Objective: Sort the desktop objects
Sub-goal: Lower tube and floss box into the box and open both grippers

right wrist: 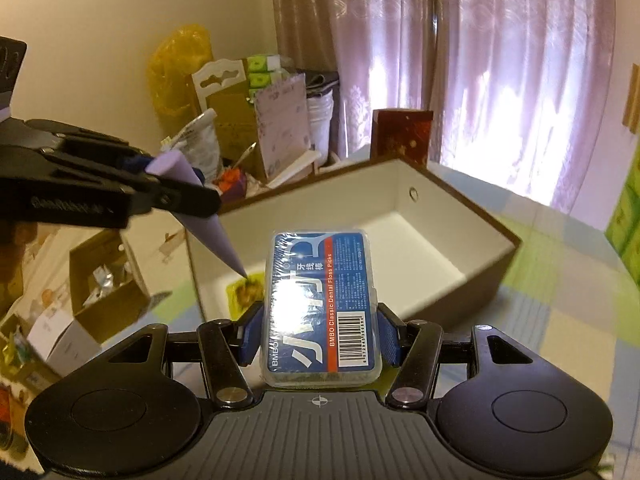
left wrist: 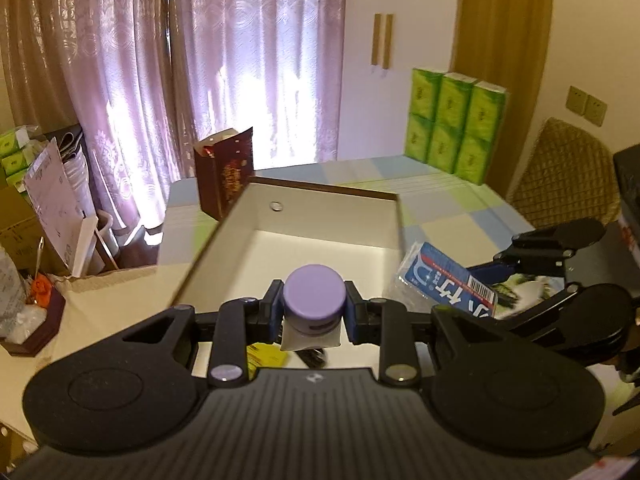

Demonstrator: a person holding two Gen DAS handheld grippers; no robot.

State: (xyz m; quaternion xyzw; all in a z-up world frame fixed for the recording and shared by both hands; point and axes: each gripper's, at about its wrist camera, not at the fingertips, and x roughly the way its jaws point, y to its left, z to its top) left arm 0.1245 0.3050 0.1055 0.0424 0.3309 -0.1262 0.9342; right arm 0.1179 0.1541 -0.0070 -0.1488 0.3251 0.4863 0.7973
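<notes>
We hold the left hand-held gripper [left wrist: 314, 312] closed on a lavender-capped squeeze tube [left wrist: 314, 300], gripped just below the cap. In the right wrist view this tube [right wrist: 204, 216] tapers down to a flat tail whose tip hangs above the near left corner of the open white-lined brown storage box [right wrist: 440, 248], over a yellow packet [right wrist: 244, 290] lying inside. We hold the right hand-held gripper [right wrist: 320, 336] clamped on a clear plastic case of dental floss picks with a blue label [right wrist: 320, 300], just short of the box's near wall. The box floor beyond is bare. A dark red gift box [left wrist: 224, 172] stands beside the far left corner on the checked table [left wrist: 460, 208].
</notes>
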